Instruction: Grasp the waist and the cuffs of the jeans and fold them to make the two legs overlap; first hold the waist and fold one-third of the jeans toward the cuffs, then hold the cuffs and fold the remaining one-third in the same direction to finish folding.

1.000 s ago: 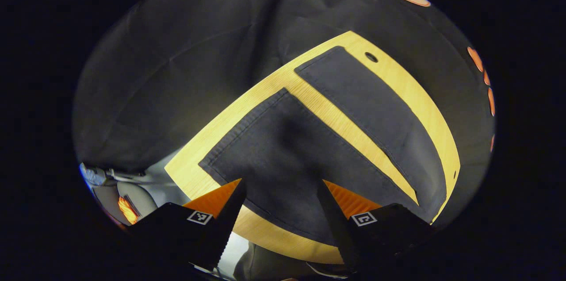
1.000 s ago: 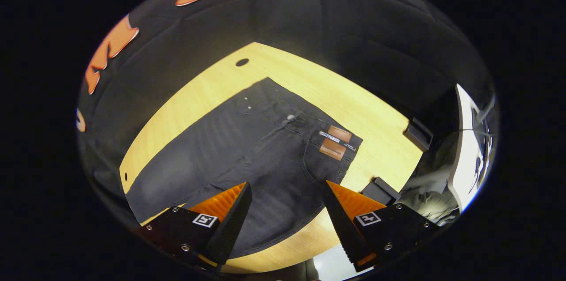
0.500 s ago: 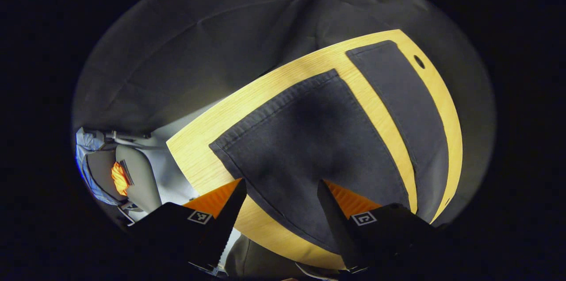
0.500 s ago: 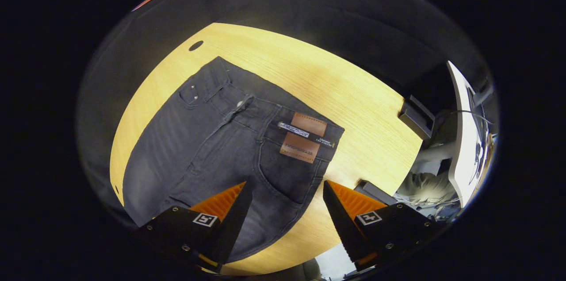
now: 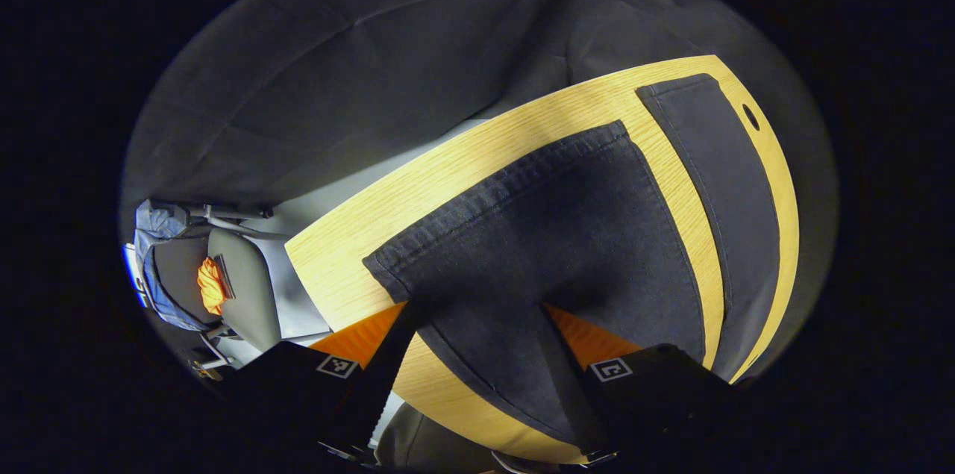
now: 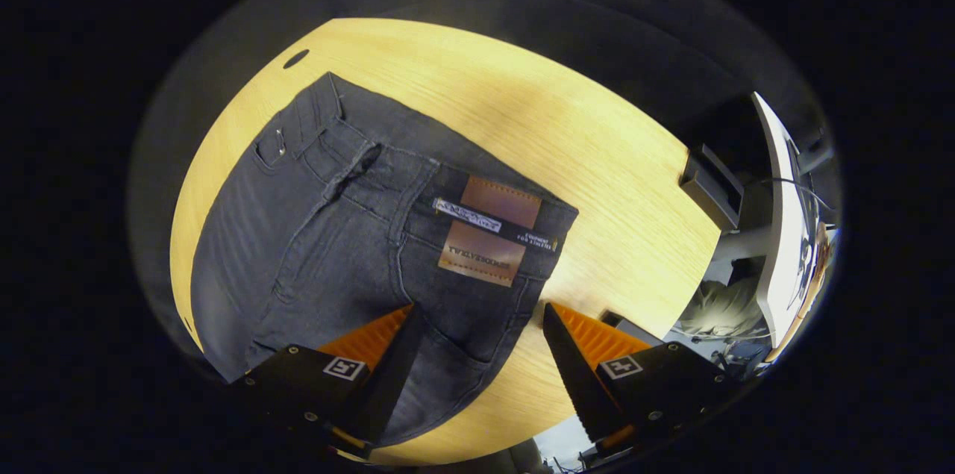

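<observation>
So the desk is a light wood top with rounded edges, and the jeans are spread flat across pretty much the whole thing, dark charcoal denim with a slightly faded, streaky wash on the thighs. In the right gripper view you get the waist end: waistband lying toward the desk's far side, fly seam running down the middle, a belt loop near the far left corner, and a brown leather patch with a narrow strip tag across it, sitting on the waistband corner closest to the desk's right edge. The pocket seam curves down from there toward the near edge. In the left gripper view it's the other end: two legs lying side by side and apart, a strip of bare wood between them, the nearer one wide and dark with a thick stitched cuff running diagonally, the farther leg thinner along the desk's far edge next to a small round hole in the top. The left claw is released, fingers spread wide, with the near leg's fabric showing between them right by the cuff corner; can't tell if they touch the cloth. The right claw is released too, hanging over the hip and pocket area near the desk's front edge. Off the desk there's a grey chair with something orange on it, and a white panel past the right edge.
</observation>
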Demonstrator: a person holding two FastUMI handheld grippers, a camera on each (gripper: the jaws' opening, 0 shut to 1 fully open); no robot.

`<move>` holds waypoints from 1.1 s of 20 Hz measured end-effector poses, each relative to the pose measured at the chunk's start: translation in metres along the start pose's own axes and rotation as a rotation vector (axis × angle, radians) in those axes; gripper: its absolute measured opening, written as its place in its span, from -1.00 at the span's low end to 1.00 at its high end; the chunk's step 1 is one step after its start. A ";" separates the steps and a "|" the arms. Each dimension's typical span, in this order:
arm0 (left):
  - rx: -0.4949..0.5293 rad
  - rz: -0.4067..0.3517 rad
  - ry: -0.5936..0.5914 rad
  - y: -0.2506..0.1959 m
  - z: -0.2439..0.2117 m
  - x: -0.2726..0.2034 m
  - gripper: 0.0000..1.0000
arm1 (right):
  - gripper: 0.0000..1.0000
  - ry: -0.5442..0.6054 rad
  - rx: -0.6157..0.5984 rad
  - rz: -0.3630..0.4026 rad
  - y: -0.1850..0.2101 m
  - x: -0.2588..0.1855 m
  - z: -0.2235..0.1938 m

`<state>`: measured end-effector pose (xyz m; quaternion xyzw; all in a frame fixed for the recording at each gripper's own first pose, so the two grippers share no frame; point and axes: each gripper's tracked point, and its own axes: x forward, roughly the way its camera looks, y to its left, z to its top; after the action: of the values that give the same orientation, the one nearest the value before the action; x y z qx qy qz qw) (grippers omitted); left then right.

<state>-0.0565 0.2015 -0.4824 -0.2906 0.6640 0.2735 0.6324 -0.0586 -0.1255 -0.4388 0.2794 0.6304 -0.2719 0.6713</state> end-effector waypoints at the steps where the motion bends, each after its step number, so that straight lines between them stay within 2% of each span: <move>1: -0.005 0.002 -0.001 0.000 0.001 -0.001 0.93 | 0.95 0.001 0.006 -0.004 0.001 -0.005 0.002; 2: -0.002 0.001 -0.004 0.000 0.000 -0.001 0.93 | 0.96 0.017 0.001 0.003 0.004 -0.002 0.001; 3: -0.005 -0.006 -0.007 0.000 0.001 -0.001 0.92 | 0.89 0.024 -0.014 0.008 0.006 -0.001 0.003; 5: 0.023 -0.015 -0.009 -0.002 0.001 -0.005 0.75 | 0.68 0.050 -0.010 0.028 0.007 -0.001 0.003; 6: 0.030 -0.022 -0.012 -0.006 0.000 -0.002 0.46 | 0.57 0.060 0.008 0.040 0.007 -0.001 0.004; 9: 0.083 -0.065 -0.046 -0.015 0.004 -0.003 -0.40 | -0.21 0.073 0.132 0.161 0.014 0.000 0.005; 10: 0.120 -0.098 -0.059 -0.016 0.005 -0.004 -0.69 | -0.41 0.062 0.176 0.201 0.013 -0.001 0.008; 11: 0.094 -0.134 -0.057 -0.020 0.004 -0.007 -0.69 | -0.60 0.072 0.204 0.251 0.015 -0.001 0.007; 12: 0.094 -0.177 -0.050 -0.023 0.003 -0.006 -0.92 | -0.61 0.065 0.238 0.299 0.015 -0.001 0.008; 13: 0.074 -0.217 -0.054 -0.023 0.003 -0.009 -0.93 | -0.62 0.075 0.312 0.330 0.014 -0.003 0.010; 14: 0.055 -0.259 -0.060 -0.025 0.007 -0.014 -0.93 | -0.94 0.069 0.363 0.364 0.020 -0.005 0.010; 15: 0.059 -0.294 -0.077 -0.027 0.010 -0.021 -0.93 | -0.87 0.058 0.374 0.373 0.017 -0.007 0.011; 18: 0.108 -0.380 -0.139 -0.036 0.021 -0.055 -0.94 | -0.87 0.011 0.347 0.434 0.025 -0.021 0.017; 22: 0.164 -0.471 -0.211 -0.062 0.030 -0.092 -0.93 | -0.87 -0.053 0.337 0.520 0.050 -0.059 0.048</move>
<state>0.0127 0.1847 -0.3918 -0.3545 0.5283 0.0928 0.7659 0.0072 -0.1244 -0.3763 0.5317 0.4660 -0.1989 0.6786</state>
